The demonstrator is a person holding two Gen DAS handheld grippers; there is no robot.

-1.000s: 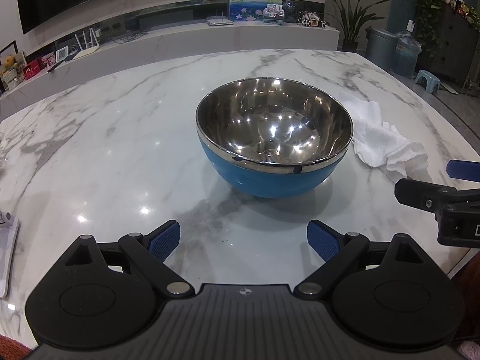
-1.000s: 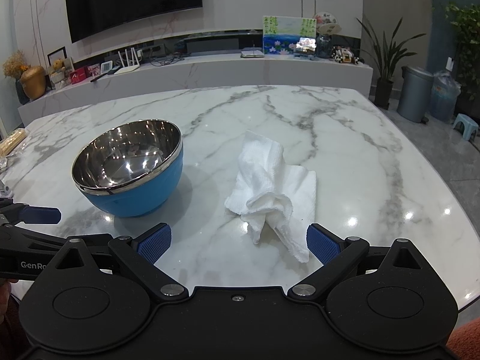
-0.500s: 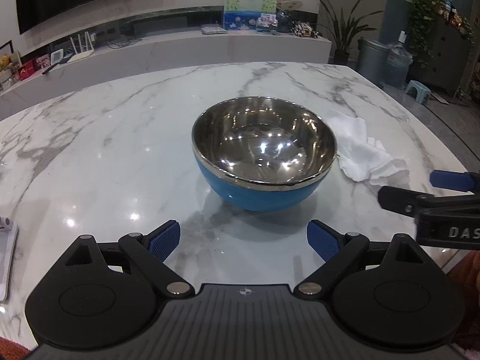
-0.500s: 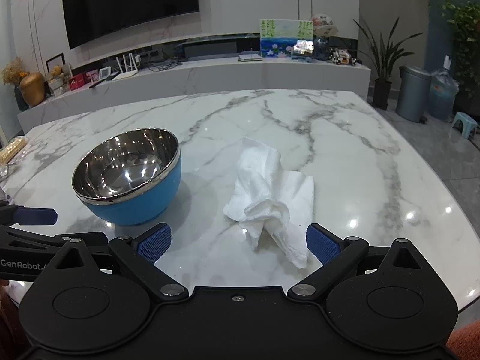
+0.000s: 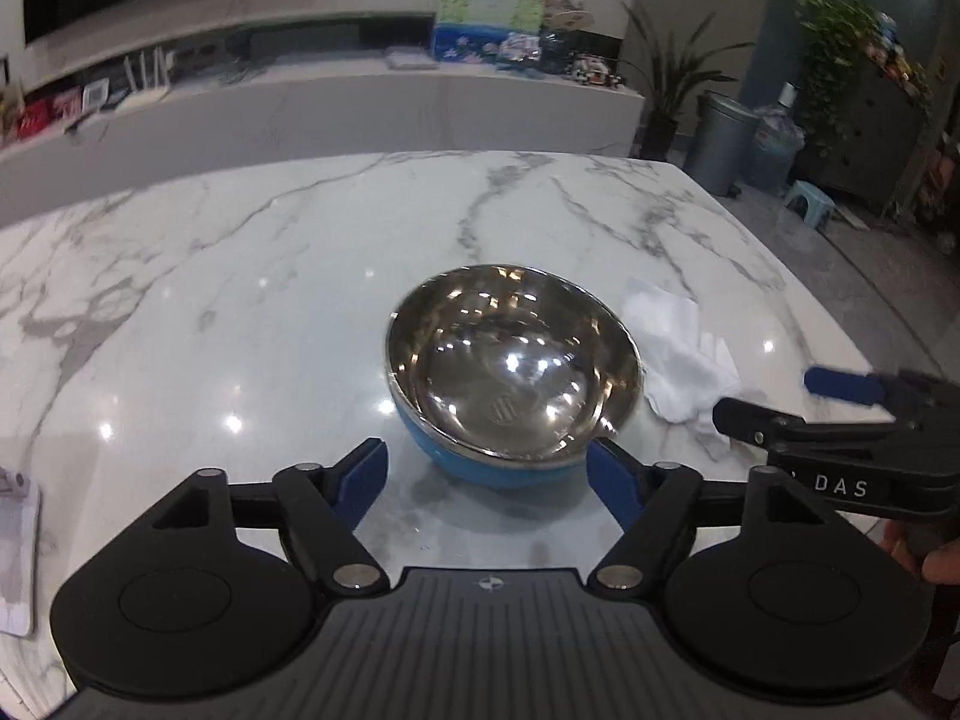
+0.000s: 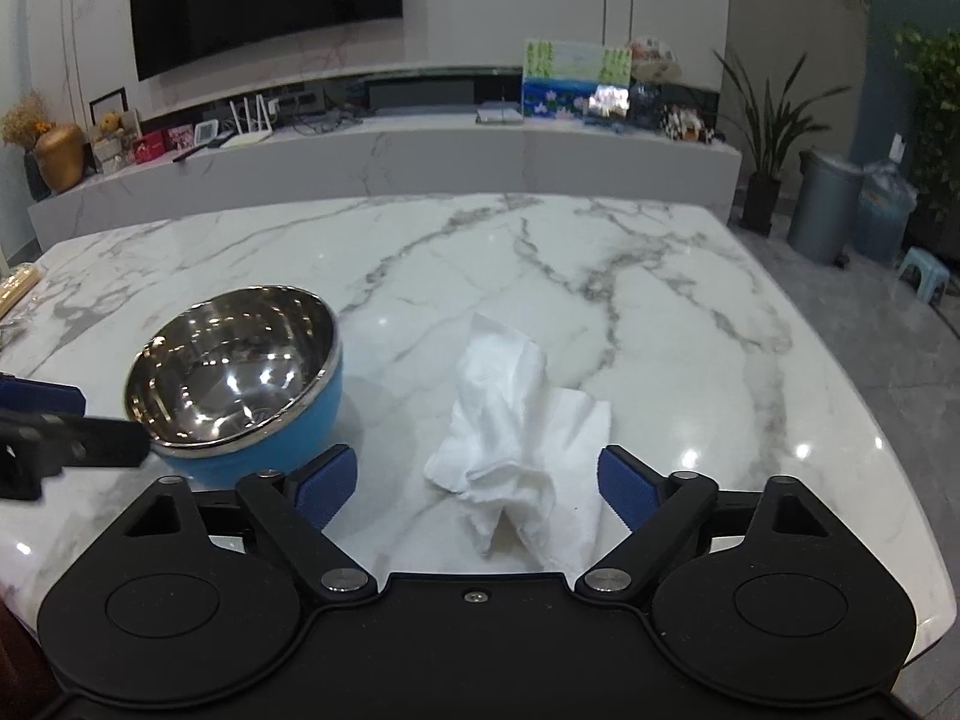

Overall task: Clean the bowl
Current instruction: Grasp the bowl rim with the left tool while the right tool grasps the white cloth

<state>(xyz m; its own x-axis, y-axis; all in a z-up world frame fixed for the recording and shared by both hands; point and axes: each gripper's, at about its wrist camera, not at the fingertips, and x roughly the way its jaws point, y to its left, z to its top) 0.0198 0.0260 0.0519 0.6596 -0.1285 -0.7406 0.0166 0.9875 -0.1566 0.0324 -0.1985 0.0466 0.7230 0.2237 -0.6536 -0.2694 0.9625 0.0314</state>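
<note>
A blue bowl (image 5: 510, 372) with a shiny steel inside stands on the marble table (image 5: 240, 276); it also shows in the right wrist view (image 6: 240, 378). A crumpled white cloth (image 6: 516, 426) lies just right of it, also seen in the left wrist view (image 5: 678, 360). My left gripper (image 5: 489, 477) is open and empty, just in front of the bowl. My right gripper (image 6: 474, 480) is open and empty, with the cloth's near end between its fingers. Each gripper appears in the other's view, the right one (image 5: 840, 414) and the left one (image 6: 54, 426).
A white flat object (image 5: 18, 546) lies at the table's left edge. The table's right edge (image 6: 870, 396) drops to a grey floor with a bin (image 6: 825, 204) and stool (image 6: 927, 273). A long counter (image 6: 384, 162) with clutter stands behind.
Both views have risen and tilted down, so the bowl and cloth sit lower in view. The right gripper has come closer over the cloth. Both stay open.
</note>
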